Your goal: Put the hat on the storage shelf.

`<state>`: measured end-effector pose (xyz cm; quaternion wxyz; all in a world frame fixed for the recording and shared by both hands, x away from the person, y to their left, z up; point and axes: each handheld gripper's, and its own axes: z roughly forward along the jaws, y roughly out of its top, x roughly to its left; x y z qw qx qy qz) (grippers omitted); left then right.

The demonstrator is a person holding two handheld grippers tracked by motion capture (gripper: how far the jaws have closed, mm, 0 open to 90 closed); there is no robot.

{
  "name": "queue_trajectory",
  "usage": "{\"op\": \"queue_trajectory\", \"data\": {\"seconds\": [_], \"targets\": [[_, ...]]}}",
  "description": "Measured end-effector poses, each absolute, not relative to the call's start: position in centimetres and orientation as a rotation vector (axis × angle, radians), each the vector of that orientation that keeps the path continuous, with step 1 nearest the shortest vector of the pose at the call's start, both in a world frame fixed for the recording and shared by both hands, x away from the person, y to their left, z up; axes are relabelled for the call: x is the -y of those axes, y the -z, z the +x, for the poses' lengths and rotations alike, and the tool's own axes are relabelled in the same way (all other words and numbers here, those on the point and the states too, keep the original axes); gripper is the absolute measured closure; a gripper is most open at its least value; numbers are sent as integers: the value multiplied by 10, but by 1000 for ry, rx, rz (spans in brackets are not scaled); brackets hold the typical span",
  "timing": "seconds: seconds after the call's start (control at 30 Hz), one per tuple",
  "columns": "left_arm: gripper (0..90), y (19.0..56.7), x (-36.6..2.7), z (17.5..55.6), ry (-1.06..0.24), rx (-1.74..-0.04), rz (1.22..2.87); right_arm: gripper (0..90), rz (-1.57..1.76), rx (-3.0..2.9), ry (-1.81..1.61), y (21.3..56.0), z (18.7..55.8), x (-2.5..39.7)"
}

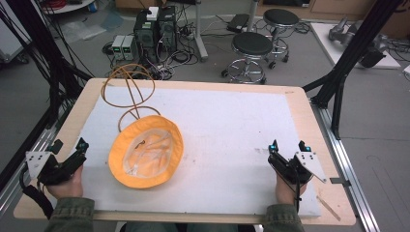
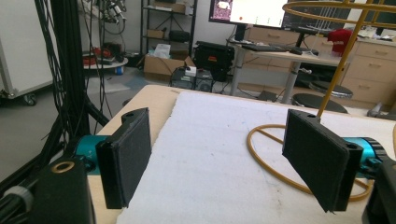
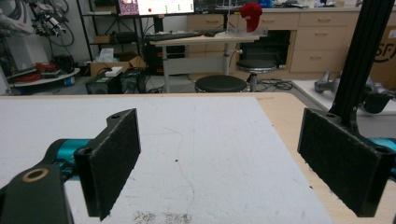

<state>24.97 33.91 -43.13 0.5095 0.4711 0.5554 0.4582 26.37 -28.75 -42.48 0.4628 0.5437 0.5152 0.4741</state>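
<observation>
Yellow is the colour we work around: the hat [image 1: 146, 152] lies upside down on the white mat [image 1: 227, 125], crown down and pale lining up, and we place everything else against it.

Left of the hat, near the mat's edge, we hold the left gripper [image 1: 81, 147]. In the left gripper view its two black pads [image 2: 127, 154] stand well apart with bare mat between them, so it grips nothing. It is near the hat's brim but not touching it.

Behind the hat, toward the far edge of the table [image 1: 309, 111], stands a wire stand [image 1: 129, 89] of looped orange-yellow rod; its base ring sits just beyond the brim, and we cannot tell whether the two touch. In the left gripper view the same stand [image 2: 327, 70] rises ahead and to the right.

Well to the right of the hat, across a wide stretch of mat, we hold the right gripper [image 1: 288, 147]. Its pads [image 3: 114, 158] are also spread wide, nothing between them.

We judge that the work is at its very start. The hat rests untouched, and neither tool has closed on it. Everything is left: reaching in, taking the brim, lifting it, and probably setting it on the stand, though that last part is our guess.
</observation>
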Motion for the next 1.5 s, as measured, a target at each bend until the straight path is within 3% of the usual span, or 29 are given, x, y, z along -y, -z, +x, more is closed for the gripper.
{"op": "queue_trajectory", "data": {"seconds": [0.83,1.5], "targets": [[241,425,-338,248,-1090,-1320,1123,120,1376,-1273,-1178,425,265,291],[241,394,-330,244,-1044,-1224,1146,121,1383,-1289,-1186,426,266,291]]}}
